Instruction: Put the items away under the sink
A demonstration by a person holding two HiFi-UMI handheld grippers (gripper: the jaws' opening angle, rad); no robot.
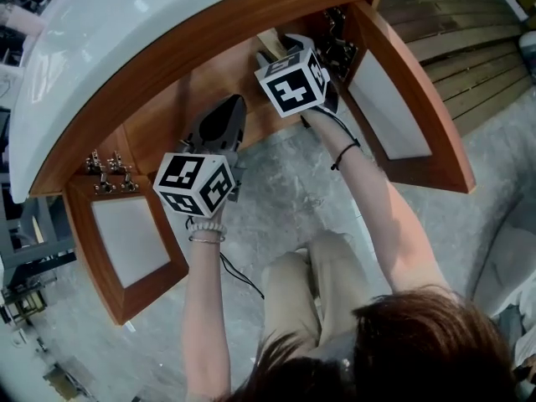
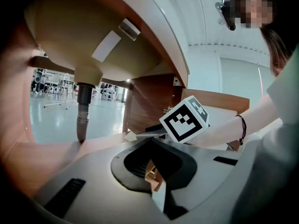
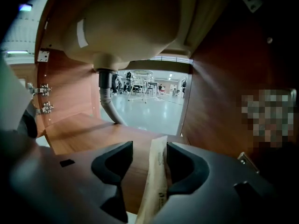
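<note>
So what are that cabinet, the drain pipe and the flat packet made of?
Cabinet: reddish-brown, smooth with faint grain, so wood or wood-look laminate. Drain pipe: dull grey and curved like a hose, probably plastic. Packet between the jaws of the right hand-held gripper: matte tan with small print, likely paper.

Drain pipe (image 3: 106, 104) under the basin (image 3: 126, 27), shelf (image 3: 79, 129) below — packet (image 3: 156, 176) between the right claw's (image 3: 149, 149) jaws, cabinet wall (image 3: 219, 87) at right.
</note>
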